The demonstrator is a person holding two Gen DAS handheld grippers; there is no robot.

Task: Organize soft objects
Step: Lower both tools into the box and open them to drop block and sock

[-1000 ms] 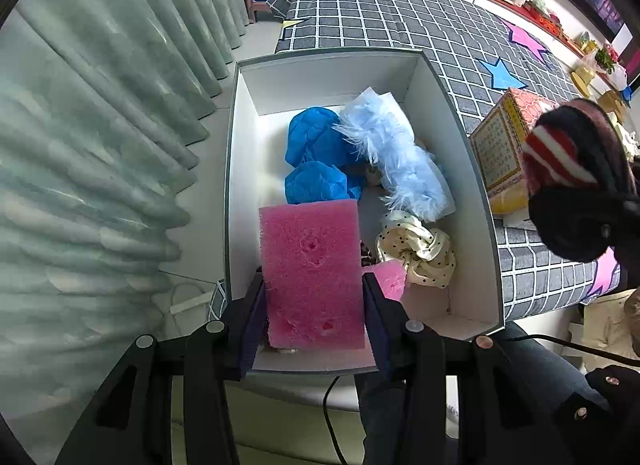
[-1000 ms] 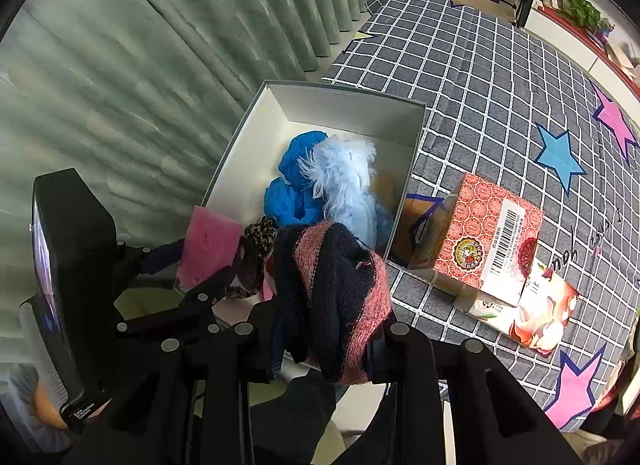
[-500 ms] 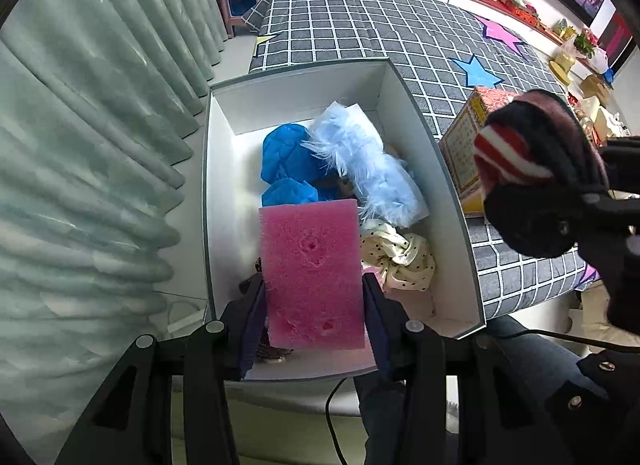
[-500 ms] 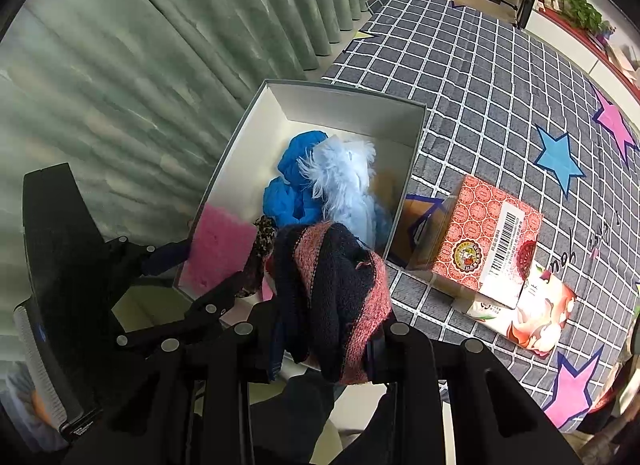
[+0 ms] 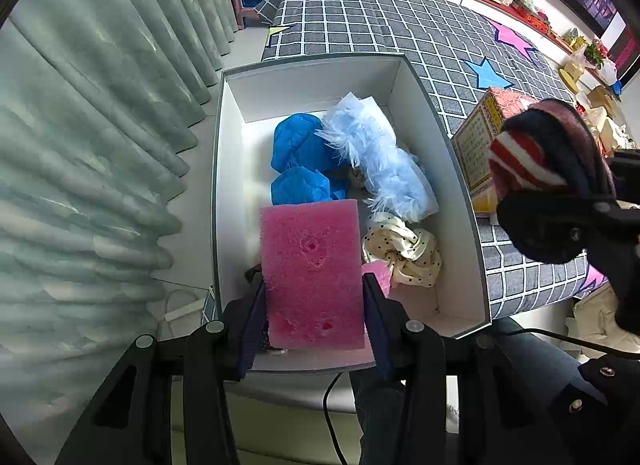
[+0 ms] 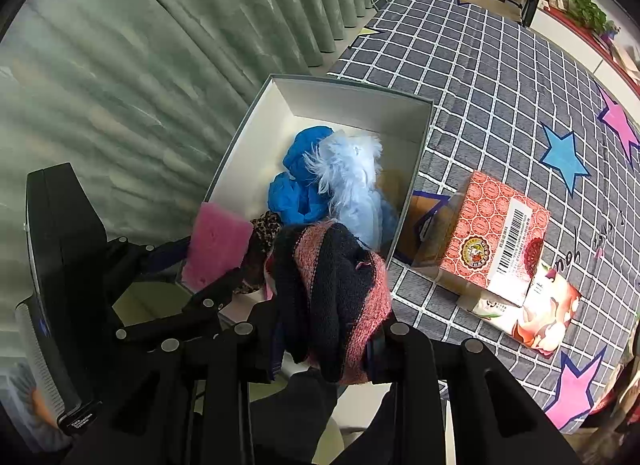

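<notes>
The left gripper [image 5: 314,297] still clamps the pink sponge [image 5: 312,265] above the near end of the box [image 5: 464,189], which now sits nearer the middle of the left view than a second ago. The right gripper [image 6: 328,341] stays clenched on the striped sock [image 6: 332,297], just right of the box.

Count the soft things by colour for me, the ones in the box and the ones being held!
Pink: 2, the pink sponge and a pink piece
Blue: 2, the blue wads
Pale blue: 1, fluffy thing
Cream with dots: 1, scrunchie
Leopard: 1, scrunchie
Navy and red: 1, knit sock
Total: 8
</notes>
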